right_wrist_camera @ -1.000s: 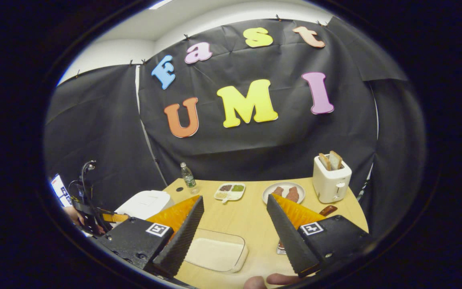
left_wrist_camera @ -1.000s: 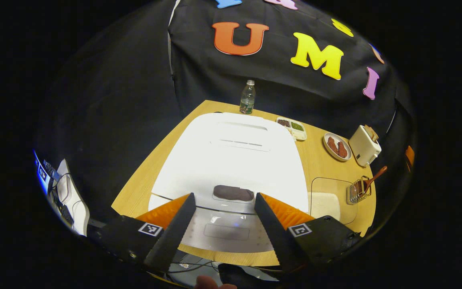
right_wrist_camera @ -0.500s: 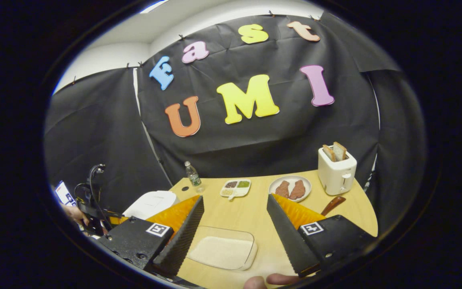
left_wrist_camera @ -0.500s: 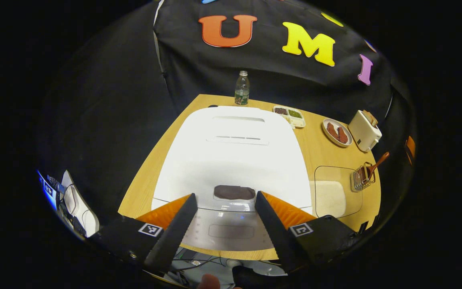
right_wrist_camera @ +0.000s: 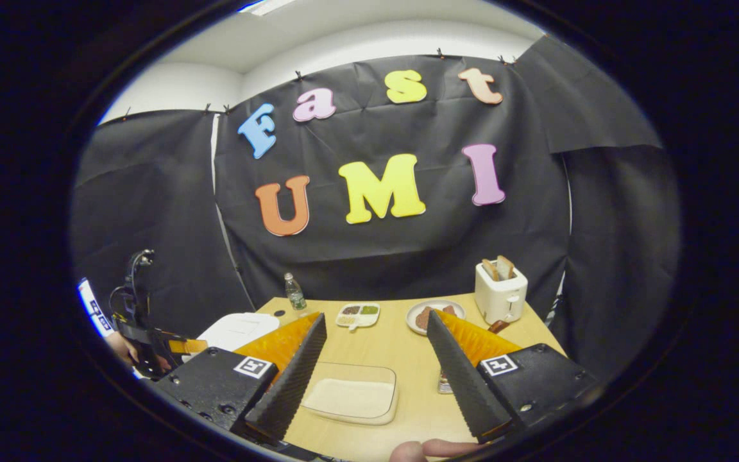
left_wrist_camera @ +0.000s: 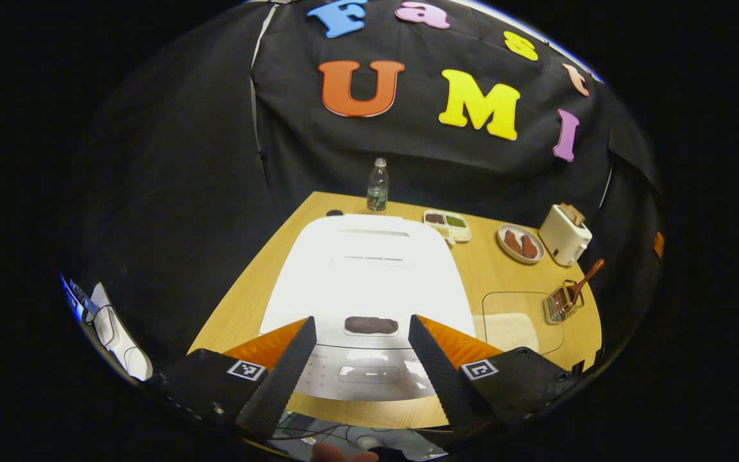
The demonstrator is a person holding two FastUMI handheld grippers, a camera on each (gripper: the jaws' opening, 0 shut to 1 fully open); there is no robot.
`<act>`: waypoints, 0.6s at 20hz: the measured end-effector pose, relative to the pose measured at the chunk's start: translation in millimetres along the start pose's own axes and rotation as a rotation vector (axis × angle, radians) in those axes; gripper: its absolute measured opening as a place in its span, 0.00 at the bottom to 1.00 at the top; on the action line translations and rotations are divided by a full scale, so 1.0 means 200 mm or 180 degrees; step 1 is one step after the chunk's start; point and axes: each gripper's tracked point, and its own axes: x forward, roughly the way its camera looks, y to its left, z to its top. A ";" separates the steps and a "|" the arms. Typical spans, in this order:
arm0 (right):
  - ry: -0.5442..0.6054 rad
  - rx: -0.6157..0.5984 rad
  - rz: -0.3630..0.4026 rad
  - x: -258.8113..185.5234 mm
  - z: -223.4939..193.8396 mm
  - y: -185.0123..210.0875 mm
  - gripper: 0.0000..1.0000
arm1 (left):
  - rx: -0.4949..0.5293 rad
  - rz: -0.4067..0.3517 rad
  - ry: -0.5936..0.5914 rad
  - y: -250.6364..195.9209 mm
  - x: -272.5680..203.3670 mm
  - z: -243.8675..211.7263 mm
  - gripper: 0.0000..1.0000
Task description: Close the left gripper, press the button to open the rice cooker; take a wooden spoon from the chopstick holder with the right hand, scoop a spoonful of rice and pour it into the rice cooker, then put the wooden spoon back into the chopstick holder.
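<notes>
A: Rice cooker?
B: Lid down, at the table's left front, long axis running away from the camera; dark button at its near edge.
A: Left gripper?
B: Fingers spread wide, holding nothing, button between the tips; contact unclear.
A: Spoon?
B: Wooden spoon stood in the chopstick holder, handle tilted up-right, beside the rice tray.
A: Right gripper?
B: Wide apart, empty, above the tray.
</notes>
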 end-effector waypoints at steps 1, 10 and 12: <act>-0.0061 -0.0029 -0.0032 -0.04 0.03 0.03 0.96 | -0.0054 -0.0075 -0.0154 -0.04 -0.06 0.08 0.94; -0.0493 -0.0237 -0.0205 -0.46 0.17 0.36 1.00 | -0.0048 -0.0430 -0.1341 -0.23 -0.80 0.41 0.95; -0.0521 -0.0255 -0.0231 -0.56 0.15 0.42 1.00 | 0.0009 -0.0482 -0.1500 -0.26 -0.92 0.41 0.95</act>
